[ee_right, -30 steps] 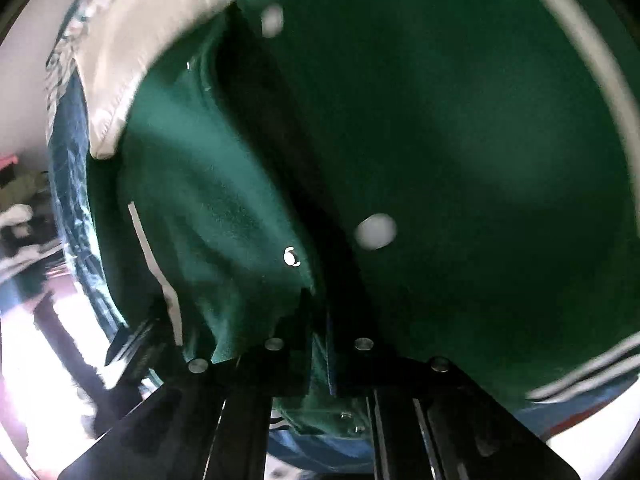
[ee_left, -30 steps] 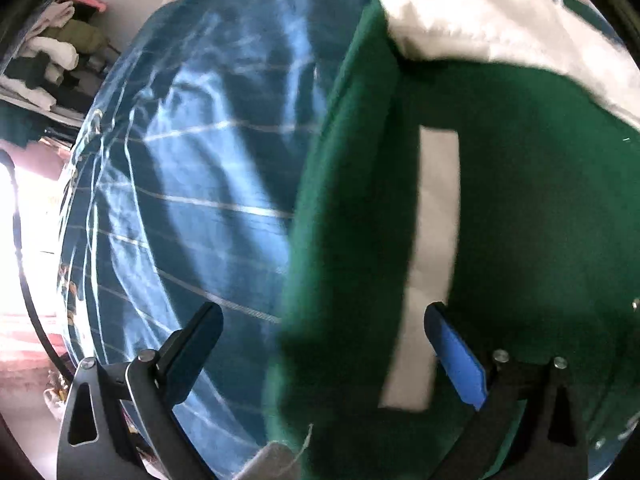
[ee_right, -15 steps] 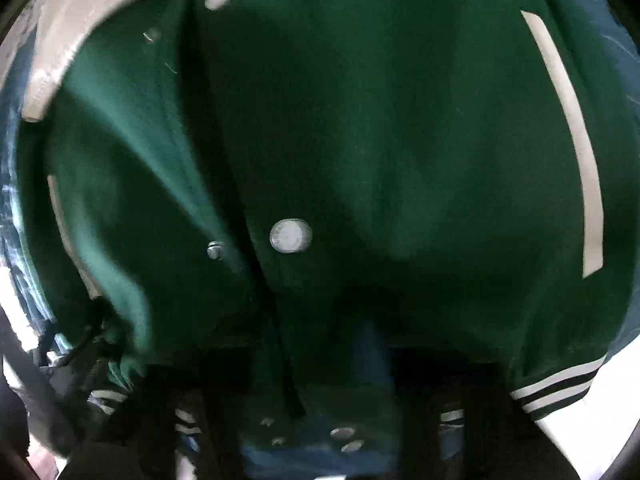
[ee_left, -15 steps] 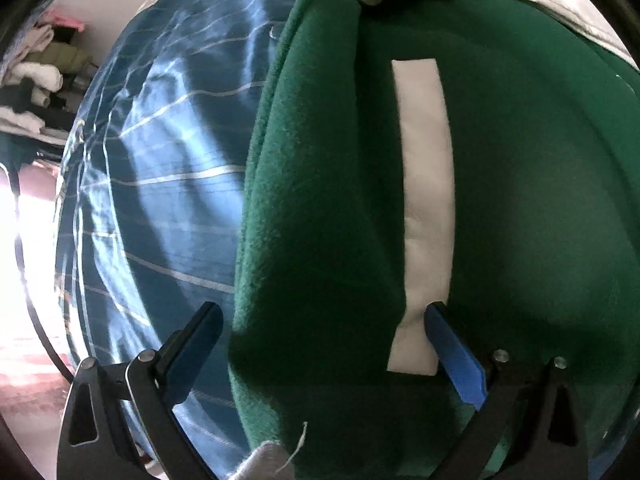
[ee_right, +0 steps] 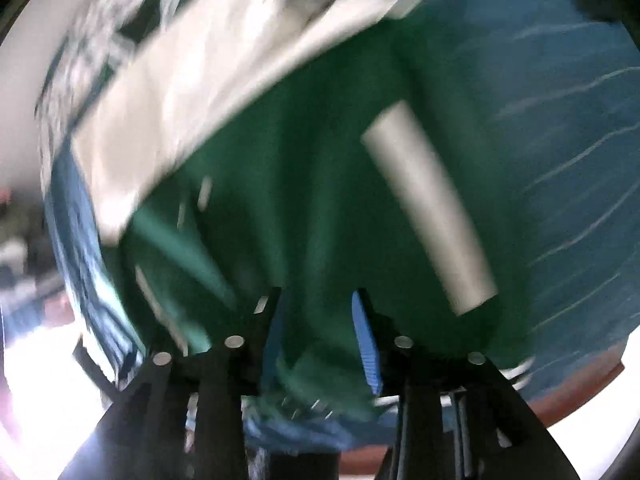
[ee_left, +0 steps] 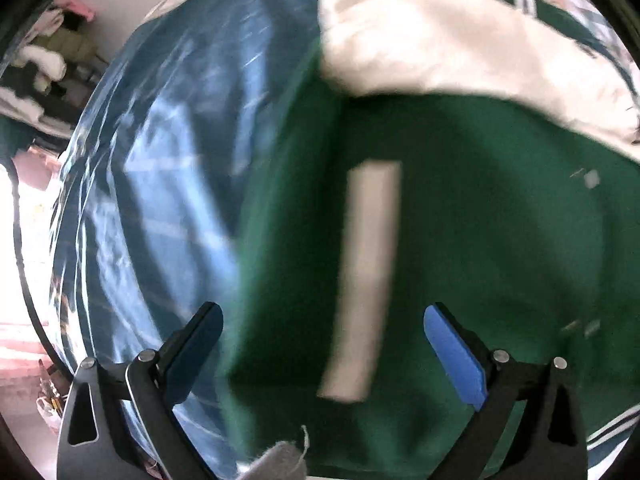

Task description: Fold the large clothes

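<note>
A green varsity jacket (ee_left: 480,240) with white sleeves (ee_left: 440,40) and a white pocket stripe (ee_left: 368,272) lies on a blue striped bedsheet (ee_left: 160,200). My left gripper (ee_left: 320,344) is open above the jacket's left edge, its jaws wide apart with nothing between them. In the right wrist view the jacket (ee_right: 320,200) fills the middle, with a white sleeve (ee_right: 200,92) across the top and a white pocket stripe (ee_right: 428,208). My right gripper (ee_right: 316,320) has its jaws partly apart over the jacket's hem. Both views are motion-blurred.
The blue sheet (ee_right: 560,160) covers a bed with a brown edge (ee_right: 580,388) at the lower right. A rack or pile of clothes (ee_left: 40,64) stands by the wall at the far left. Bright floor light shows at the left.
My right gripper was shut on the jacket's front edge, then opened and swung right. The left gripper stayed open and pulled back a little from the jacket.
</note>
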